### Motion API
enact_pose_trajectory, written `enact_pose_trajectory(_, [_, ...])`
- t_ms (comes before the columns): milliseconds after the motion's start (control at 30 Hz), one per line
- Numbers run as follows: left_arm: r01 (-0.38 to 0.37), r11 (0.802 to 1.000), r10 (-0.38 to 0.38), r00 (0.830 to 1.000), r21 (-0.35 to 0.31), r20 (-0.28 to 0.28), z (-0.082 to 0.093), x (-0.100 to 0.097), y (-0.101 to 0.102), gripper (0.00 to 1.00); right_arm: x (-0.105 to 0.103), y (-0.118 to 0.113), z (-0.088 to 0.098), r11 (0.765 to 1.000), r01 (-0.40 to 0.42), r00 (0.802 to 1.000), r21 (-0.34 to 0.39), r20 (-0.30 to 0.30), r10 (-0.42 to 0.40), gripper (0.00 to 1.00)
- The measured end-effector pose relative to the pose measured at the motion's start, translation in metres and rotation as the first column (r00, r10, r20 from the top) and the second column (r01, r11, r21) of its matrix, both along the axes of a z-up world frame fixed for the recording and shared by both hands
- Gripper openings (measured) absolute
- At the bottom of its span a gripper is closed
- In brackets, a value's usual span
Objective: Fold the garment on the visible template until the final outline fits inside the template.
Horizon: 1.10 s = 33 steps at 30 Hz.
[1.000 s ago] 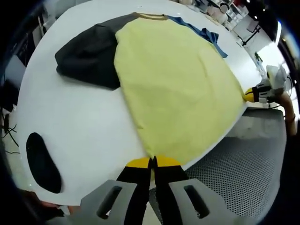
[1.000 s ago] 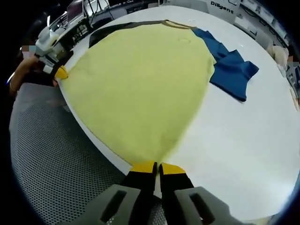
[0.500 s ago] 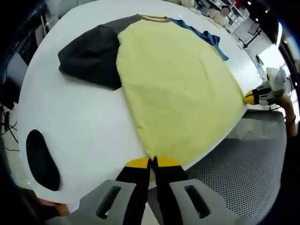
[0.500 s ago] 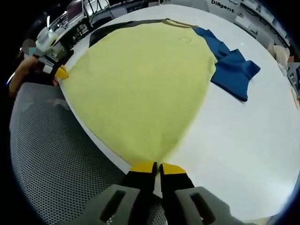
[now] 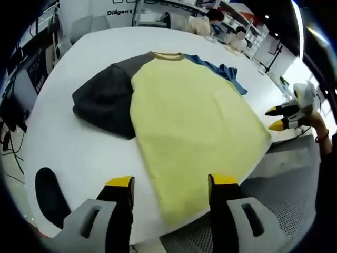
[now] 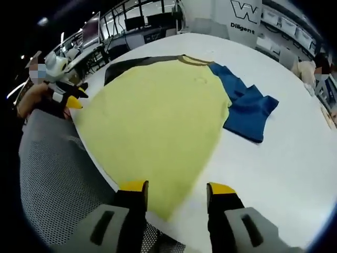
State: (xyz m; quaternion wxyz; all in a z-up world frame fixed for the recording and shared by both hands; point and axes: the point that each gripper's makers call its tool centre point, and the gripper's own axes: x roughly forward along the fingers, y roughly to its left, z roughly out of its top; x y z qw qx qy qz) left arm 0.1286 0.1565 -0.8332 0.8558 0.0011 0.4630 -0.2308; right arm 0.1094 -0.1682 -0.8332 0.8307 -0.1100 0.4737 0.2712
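Shirt (image 5: pixel 184 126): yellow body, one dark grey sleeve (image 5: pixel 102 100), one blue sleeve (image 6: pixel 247 108), ribbed collar at the far end. It lies flat, face up, on the white table (image 5: pixel 79 153), with its hem at the near edge where the table meets the perforated grey surface (image 6: pixel 47 174). No fold made yet. No template outline can be made out under the cloth.

Left gripper (image 5: pixel 171 184): jaws spread wide, yellow tips either side of the near-left hem corner, holding nothing. Half a second ago the jaws were pressed together on that corner; it has since been let go and now rests on the table.

Right gripper (image 6: pixel 176 188): jaws likewise spread apart, straddling the near-right hem corner, empty. It too was pinching the hem half a second ago. In the left gripper view it appears at the far right of the hem, tips parted.

Both cameras have pulled back and up since then.

Reading: the release of both hem corners suggests the spreading and straightening step is finished, the shirt being smooth and squared to the table edge. Folding proper looks to be next, likely starting with a sleeve brought in over the yellow body.

Other: dark oval patch (image 5: pixel 50 192) on the table, near left, well apart from the shirt.
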Motion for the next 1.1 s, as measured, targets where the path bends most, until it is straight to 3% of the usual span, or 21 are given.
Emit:
enact_pose_trajectory(133, [0.015,1.0,-0.016,0.993,0.012,0.116,0.012,0.013,-0.001,0.76,0.005,0.004,0.006,0.999,0.009,1.0,0.039,0.029,-0.011,0.58])
enact_pose_trajectory(200, [0.016,1.0,-0.018,0.991,0.016,0.135,0.014,0.014,-0.002,0.81,0.007,0.005,0.008,0.999,0.013,0.999,0.049,0.04,-0.015,0.63])
enact_pose_trajectory(300, [0.028,1.0,-0.029,0.975,0.009,0.22,0.024,0.021,-0.007,0.92,0.014,0.004,0.012,0.998,0.021,0.997,0.061,0.073,-0.026,0.71])
enact_pose_trajectory(367, [0.023,1.0,-0.024,0.97,0.004,0.243,0.026,0.022,-0.009,0.99,0.017,0.003,0.014,0.997,0.033,0.996,0.074,0.08,-0.039,0.77])
enact_pose_trajectory(700, [0.07,0.997,-0.073,0.957,0.021,0.281,0.028,0.015,-0.02,0.99,0.039,-0.006,0.027,0.996,0.011,0.986,0.087,0.165,-0.026,0.82])
enact_pose_trajectory(1100, [0.076,0.997,-0.07,0.942,-0.005,0.329,0.036,0.019,-0.022,0.99,0.088,-0.024,0.04,0.995,-0.103,0.944,0.015,0.315,0.093,0.75])
